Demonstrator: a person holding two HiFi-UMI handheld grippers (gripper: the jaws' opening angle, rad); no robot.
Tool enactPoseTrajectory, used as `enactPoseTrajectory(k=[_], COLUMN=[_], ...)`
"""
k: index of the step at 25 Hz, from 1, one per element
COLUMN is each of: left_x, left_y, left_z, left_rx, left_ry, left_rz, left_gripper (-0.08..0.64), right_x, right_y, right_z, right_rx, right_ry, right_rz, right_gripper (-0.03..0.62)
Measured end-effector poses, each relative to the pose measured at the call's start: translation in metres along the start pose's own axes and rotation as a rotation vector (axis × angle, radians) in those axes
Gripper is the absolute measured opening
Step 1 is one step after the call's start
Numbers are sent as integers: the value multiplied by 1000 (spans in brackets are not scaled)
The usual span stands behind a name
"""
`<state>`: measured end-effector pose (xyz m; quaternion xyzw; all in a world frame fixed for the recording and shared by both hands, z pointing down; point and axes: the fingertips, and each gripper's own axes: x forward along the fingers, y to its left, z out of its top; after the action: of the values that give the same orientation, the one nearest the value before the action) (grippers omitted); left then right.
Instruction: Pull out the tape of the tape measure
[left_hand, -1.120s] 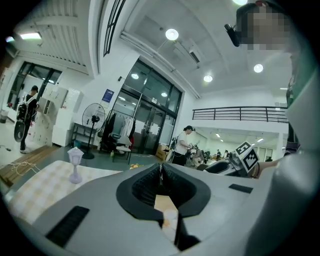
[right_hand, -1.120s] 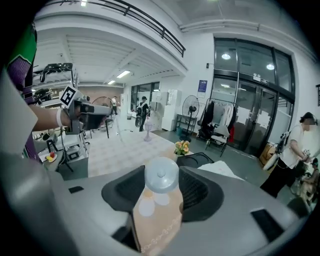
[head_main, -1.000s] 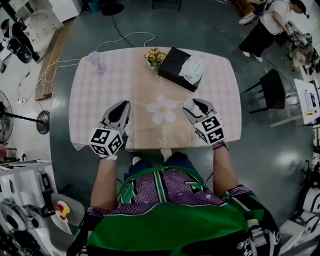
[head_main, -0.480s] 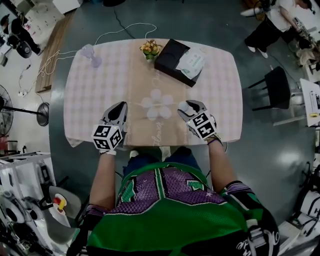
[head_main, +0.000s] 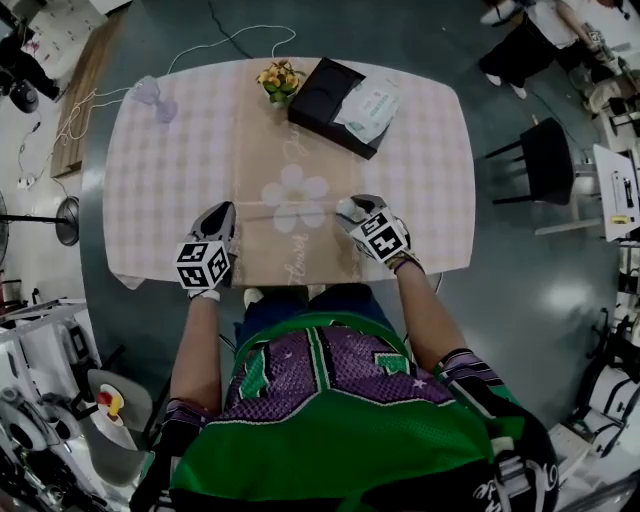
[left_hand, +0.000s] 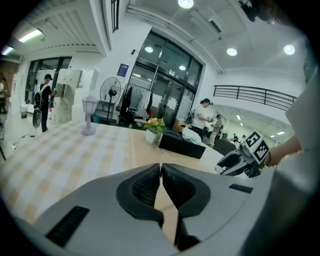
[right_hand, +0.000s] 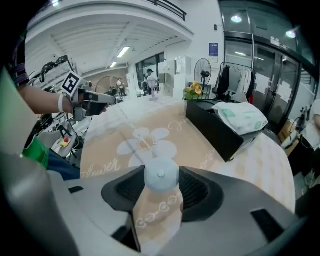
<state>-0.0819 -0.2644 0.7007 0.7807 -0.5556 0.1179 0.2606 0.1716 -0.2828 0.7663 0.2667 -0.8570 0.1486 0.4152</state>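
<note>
Head view: left gripper (head_main: 221, 212) and right gripper (head_main: 352, 210) low over the table's (head_main: 160, 170) near edge, either side of a printed flower (head_main: 296, 192).
Left gripper view: jaws closed together, nothing seen between them.
Right gripper view: jaws wide, clamping the round pale-blue tape measure (right_hand: 161, 176) above the table.

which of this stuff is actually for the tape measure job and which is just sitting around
For the job:
- tape measure, a round pale case clamped in the right gripper
- left gripper, shut

Lying about:
- black box with a tissue pack on it
- flower pot
- lilac gadget on a cord
- chair beside the table
</note>
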Motion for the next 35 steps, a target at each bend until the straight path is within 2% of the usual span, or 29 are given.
enactPoseTrajectory(k=[16, 26, 31, 35], left_x=[41, 53, 46, 37], left_y=[33, 40, 47, 50], left_z=[-75, -90, -92, -92], left_rx=[-110, -118, -112, -123], left_ry=[149, 301, 314, 305], left_rz=[97, 168, 177, 181], left_gripper=[29, 32, 100, 109], right_x=[46, 49, 47, 38], right_y=[-9, -10, -13, -14], right_z=[-25, -28, -29, -29], right_rx=[0, 13, 89, 116], right_ry=[65, 42, 34, 39], right_rz=[31, 32, 25, 20], right_gripper=[222, 225, 232, 245])
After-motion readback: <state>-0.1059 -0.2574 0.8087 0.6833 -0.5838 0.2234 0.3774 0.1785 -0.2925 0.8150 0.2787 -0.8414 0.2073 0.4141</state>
